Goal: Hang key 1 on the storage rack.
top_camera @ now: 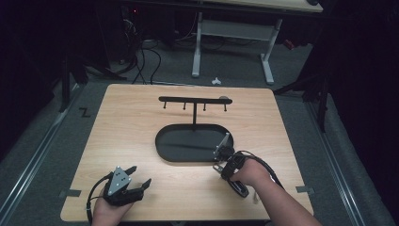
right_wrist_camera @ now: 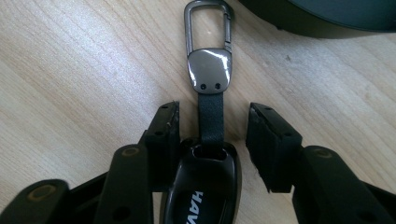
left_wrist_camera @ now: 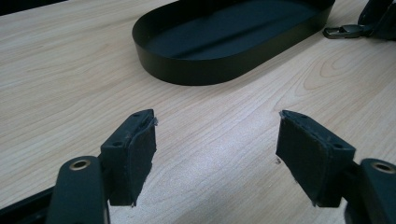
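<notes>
A black car key fob [right_wrist_camera: 201, 186] lies on the wooden table [top_camera: 127, 127], its black strap and grey metal carabiner [right_wrist_camera: 208, 46] pointing toward the black oval tray [right_wrist_camera: 299, 21]. My right gripper [right_wrist_camera: 212, 112] is open, its jaws on either side of the fob; the left pad sits close against it and the right pad stands clear. In the high view my right gripper [top_camera: 220, 162] is at the tray's [top_camera: 162, 141] front right edge. My left gripper [top_camera: 141, 175] rests open and empty near the table's front left. The left gripper view shows its jaws [left_wrist_camera: 217, 119] spread over bare wood, with the carabiner [left_wrist_camera: 343, 31] far off.
A black T-shaped rack [top_camera: 194, 100] with several small hooks rises from the tray's back edge. The tray [left_wrist_camera: 196, 70] holds nothing visible. Beyond the table stand a white desk frame [top_camera: 197, 47] and cables on the floor.
</notes>
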